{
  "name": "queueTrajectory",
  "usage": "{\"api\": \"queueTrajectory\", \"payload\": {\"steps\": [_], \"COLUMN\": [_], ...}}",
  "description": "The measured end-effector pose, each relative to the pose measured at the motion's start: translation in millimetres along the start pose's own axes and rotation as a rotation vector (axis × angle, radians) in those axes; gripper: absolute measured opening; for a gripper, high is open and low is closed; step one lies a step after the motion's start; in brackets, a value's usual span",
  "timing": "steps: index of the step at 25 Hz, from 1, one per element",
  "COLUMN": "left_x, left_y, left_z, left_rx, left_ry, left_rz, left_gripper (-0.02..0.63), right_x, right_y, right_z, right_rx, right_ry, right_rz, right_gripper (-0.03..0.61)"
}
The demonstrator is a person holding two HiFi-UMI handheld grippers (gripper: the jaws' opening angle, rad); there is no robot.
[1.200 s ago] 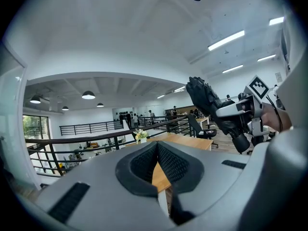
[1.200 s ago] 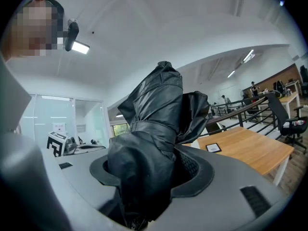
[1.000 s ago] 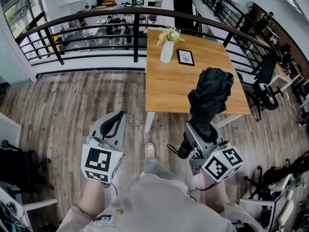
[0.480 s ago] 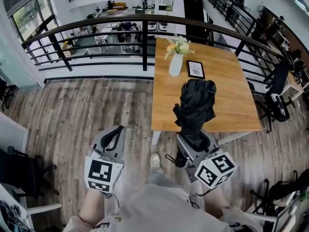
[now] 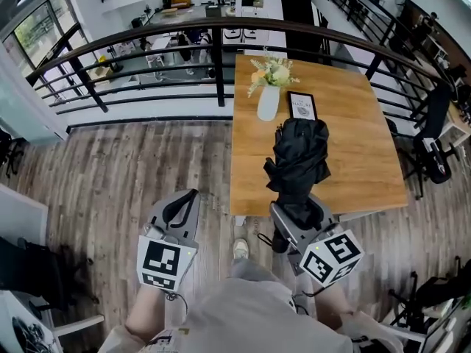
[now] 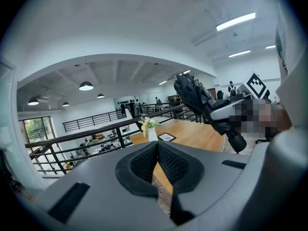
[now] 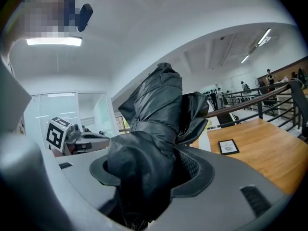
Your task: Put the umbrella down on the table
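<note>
A folded black umbrella (image 5: 299, 157) stands nearly upright in my right gripper (image 5: 296, 210), whose jaws are shut on its lower end. Its top hangs above the near part of the wooden table (image 5: 360, 149). In the right gripper view the umbrella (image 7: 155, 121) fills the space between the pads and hides them. My left gripper (image 5: 185, 201) hovers over the wooden floor to the left of the table, its pads (image 6: 168, 165) pressed together on nothing. From the left gripper view the umbrella (image 6: 195, 96) shows at the upper right, above the table (image 6: 195, 134).
A white vase of flowers (image 5: 268, 98) and a small framed picture (image 5: 302, 106) stand at the table's far end. A black railing (image 5: 221, 31) runs behind the table, over a lower floor. Office chairs (image 5: 434, 153) stand to the right. The person's shoe (image 5: 241, 248) shows below.
Both grippers have moved forward toward the table. The umbrella, still gripped, now stands over the table's near part, closer to the vase and picture.
</note>
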State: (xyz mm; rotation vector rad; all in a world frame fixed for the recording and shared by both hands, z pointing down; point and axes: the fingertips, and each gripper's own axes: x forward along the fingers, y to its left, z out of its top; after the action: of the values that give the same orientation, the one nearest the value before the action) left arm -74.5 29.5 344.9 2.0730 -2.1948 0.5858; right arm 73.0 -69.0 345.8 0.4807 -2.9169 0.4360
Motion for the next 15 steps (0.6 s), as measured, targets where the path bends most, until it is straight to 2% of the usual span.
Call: {"api": "queueTrajectory", "payload": {"steps": [5,10,15], "left_x": [65,125,165], "left_y": [12,19,19], "left_z": [8,27,20], "left_rx": [0.024,0.056,0.081], "left_ry": [0.043,0.049,0.105], "left_rz": [-0.023,-0.064,-0.106], "left_gripper": [0.017,0.017,0.017], "right_x": [38,79,120], "right_y": [-44,-86,-107], "right_z": [2,-10,-32], "right_rx": [0.043,0.136,0.209], "right_ry": [0.017,0.06,0.121], "right_rz": [0.017,0.02,0.03], "right_gripper": [0.278,0.278,0.278]}}
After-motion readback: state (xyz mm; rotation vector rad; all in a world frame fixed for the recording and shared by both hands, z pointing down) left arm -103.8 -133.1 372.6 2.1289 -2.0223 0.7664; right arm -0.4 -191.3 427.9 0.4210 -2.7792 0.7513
